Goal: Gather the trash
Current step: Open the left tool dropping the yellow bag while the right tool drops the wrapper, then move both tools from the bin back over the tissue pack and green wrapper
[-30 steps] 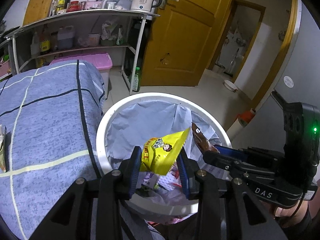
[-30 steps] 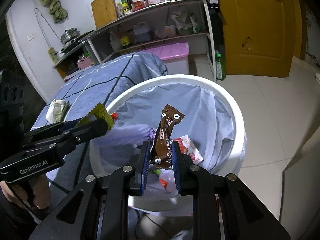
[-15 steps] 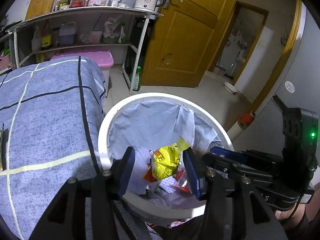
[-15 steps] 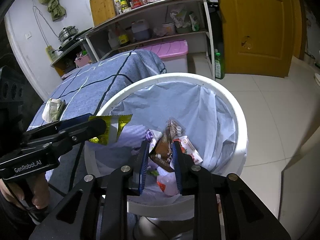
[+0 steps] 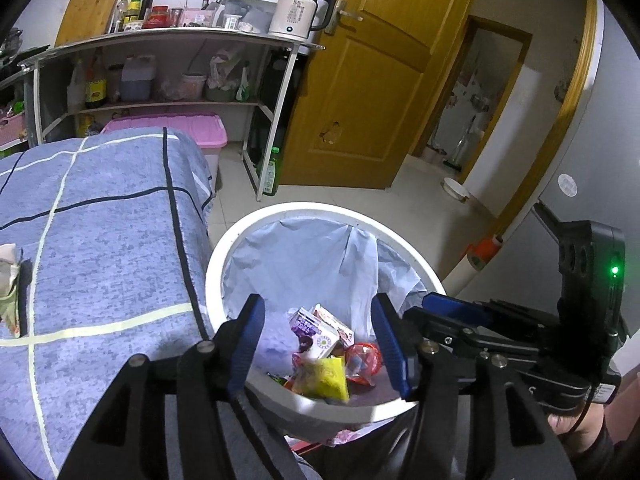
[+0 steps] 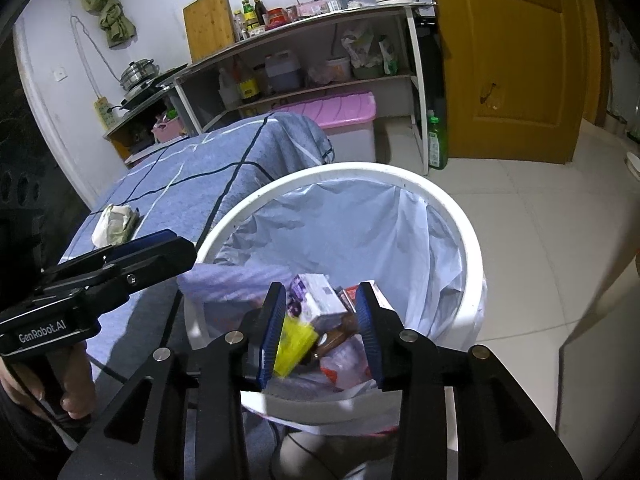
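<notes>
A white round bin (image 5: 228, 248) (image 6: 472, 240) with a pale blue liner stands beside the bed. Both grippers hover over its near rim. My left gripper (image 5: 320, 336) has its jaws opening with nothing between them; the yellow snack bag (image 5: 325, 376) (image 6: 294, 344) lies below on the trash pile. My right gripper (image 6: 322, 328) also has its jaws opening and empty; the brown wrapper (image 6: 340, 330) rests in the bin next to a purple-and-white carton (image 5: 310, 328) (image 6: 318, 300). A crumpled tissue (image 6: 114, 224) (image 5: 8, 280) lies on the blue bedspread.
The bed with the blue checked cover (image 5: 100, 240) runs along the bin's left side. Behind stand a metal shelf rack (image 5: 168, 68) with bottles and a kettle (image 5: 298, 10), a pink storage box (image 5: 172, 132), a green bottle (image 5: 272, 168) and a wooden door (image 5: 368, 80). Tiled floor (image 6: 540, 220) lies to the right.
Both grippers widened and let go. The yellow bag fell from the left gripper and the brown wrapper from the right; both now lie in the bin.
</notes>
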`<state>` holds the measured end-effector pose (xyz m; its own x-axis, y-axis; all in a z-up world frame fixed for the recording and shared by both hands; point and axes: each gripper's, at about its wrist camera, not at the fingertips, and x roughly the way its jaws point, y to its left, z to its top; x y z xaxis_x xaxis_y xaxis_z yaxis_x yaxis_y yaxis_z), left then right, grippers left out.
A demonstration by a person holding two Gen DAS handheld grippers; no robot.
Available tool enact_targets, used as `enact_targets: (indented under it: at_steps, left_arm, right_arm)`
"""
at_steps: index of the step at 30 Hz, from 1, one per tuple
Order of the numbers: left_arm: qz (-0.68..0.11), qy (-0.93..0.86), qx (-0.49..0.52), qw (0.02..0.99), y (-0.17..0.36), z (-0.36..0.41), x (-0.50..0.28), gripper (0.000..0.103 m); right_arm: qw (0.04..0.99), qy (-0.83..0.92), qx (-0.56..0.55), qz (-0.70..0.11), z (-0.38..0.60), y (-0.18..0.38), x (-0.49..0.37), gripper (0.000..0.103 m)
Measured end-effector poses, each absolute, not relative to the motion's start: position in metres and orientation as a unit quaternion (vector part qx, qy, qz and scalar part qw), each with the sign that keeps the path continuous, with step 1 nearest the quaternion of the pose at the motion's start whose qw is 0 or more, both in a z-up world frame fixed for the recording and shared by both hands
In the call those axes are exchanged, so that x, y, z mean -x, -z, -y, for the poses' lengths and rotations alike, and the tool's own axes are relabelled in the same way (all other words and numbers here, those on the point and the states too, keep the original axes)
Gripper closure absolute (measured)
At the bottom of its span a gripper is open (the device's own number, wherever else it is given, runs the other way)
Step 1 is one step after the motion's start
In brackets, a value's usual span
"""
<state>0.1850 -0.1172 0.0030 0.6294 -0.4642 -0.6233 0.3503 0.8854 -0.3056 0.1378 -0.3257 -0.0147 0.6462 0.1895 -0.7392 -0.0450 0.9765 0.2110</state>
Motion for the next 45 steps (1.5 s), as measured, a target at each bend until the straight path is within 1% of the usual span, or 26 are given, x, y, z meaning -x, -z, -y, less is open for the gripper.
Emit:
enact_targets:
  at_steps: [9, 21, 23, 26, 28, 45]
  left_arm:
    - [-0.354, 0.208, 0.081, 0.908, -0.010, 0.098, -0.168, 0.046]
    - [-0.345, 0.147, 0.092, 0.922, -0.012, 0.041, -0.141, 0.046]
    - [-0.343, 0.139, 0.095, 0.924, -0.012, 0.032, -0.137, 0.046]
    - [-0.340, 0.126, 0.099, 0.927, -0.012, 0.018, -0.130, 0.046]
    - [-0.338, 0.117, 0.101, 0.928, -0.011, 0.009, -0.126, 0.046]
    - [-0.332, 0.042, 0.112, 0.936, -0.007, -0.067, -0.112, 0.046]
  right_arm:
    - [0.909, -0.076, -0.079, -0.403, 0.311, -0.001, -0.126, 0.065]
    - [0.905, -0.133, -0.062, -0.400, 0.262, -0.009, -0.121, 0.065]
    - [0.903, -0.145, -0.058, -0.399, 0.251, -0.011, -0.120, 0.065]
    - [0.901, -0.160, -0.055, -0.400, 0.238, -0.013, -0.121, 0.059]
    - [0.899, -0.169, -0.053, -0.400, 0.230, -0.014, -0.121, 0.058]
    - [0.886, -0.228, -0.027, -0.404, 0.169, -0.019, -0.138, 0.058]
